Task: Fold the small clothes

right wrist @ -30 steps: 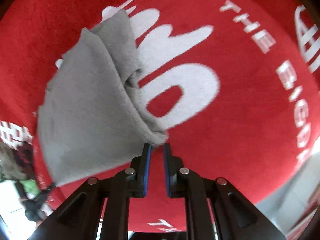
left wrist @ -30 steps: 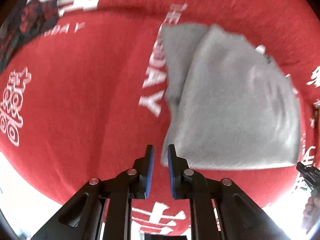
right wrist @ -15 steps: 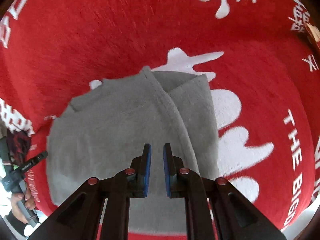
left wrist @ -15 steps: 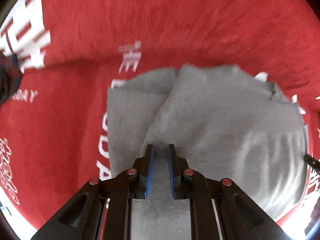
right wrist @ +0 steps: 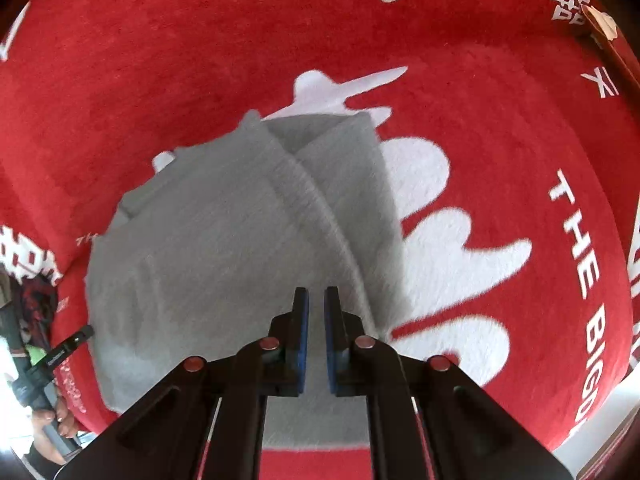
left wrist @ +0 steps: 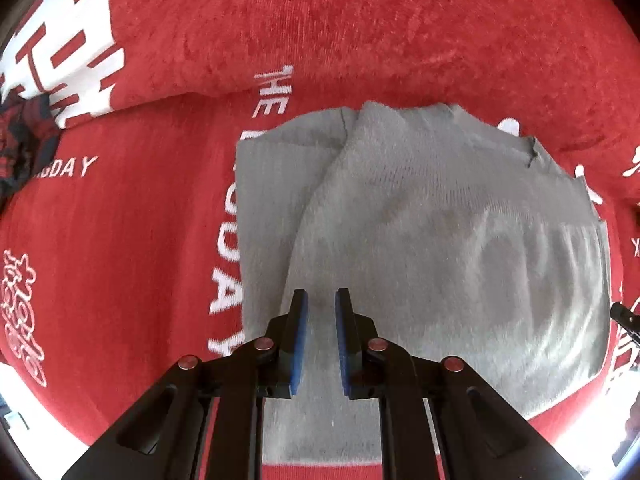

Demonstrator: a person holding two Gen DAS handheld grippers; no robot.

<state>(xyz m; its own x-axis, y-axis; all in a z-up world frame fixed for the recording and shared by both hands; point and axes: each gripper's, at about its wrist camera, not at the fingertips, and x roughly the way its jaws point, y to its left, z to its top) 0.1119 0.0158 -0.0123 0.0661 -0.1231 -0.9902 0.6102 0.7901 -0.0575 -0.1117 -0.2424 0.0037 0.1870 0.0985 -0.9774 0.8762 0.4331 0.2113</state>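
Observation:
A grey knitted garment point(left wrist: 440, 240) point(right wrist: 220, 240) lies partly folded on a red cloth, one flap overlapping at its far end. My left gripper point(left wrist: 321, 300) points straight down over the garment's left part, its jaws nearly together with grey fabric between the blue pads. My right gripper point(right wrist: 316, 298) stands over the garment's right part. Its jaws are closing, also with grey fabric between them. Each gripper's tip shows at the garment's side edge in the other view: the right one point(left wrist: 624, 320) and the left one point(right wrist: 76, 340).
The red plush cloth point(left wrist: 120, 240) point(right wrist: 520, 120) with white lettering covers the whole surface. A dark patterned item point(left wrist: 20, 144) lies at its far left. A hand point(right wrist: 48, 420) grips the left tool's handle. A brown wooden edge point(right wrist: 608, 40) runs at the top right.
Both grippers moved forward from the garment's near corners. The grey cloth that lay ahead of the tips now spreads under and behind them, and looks flatter.

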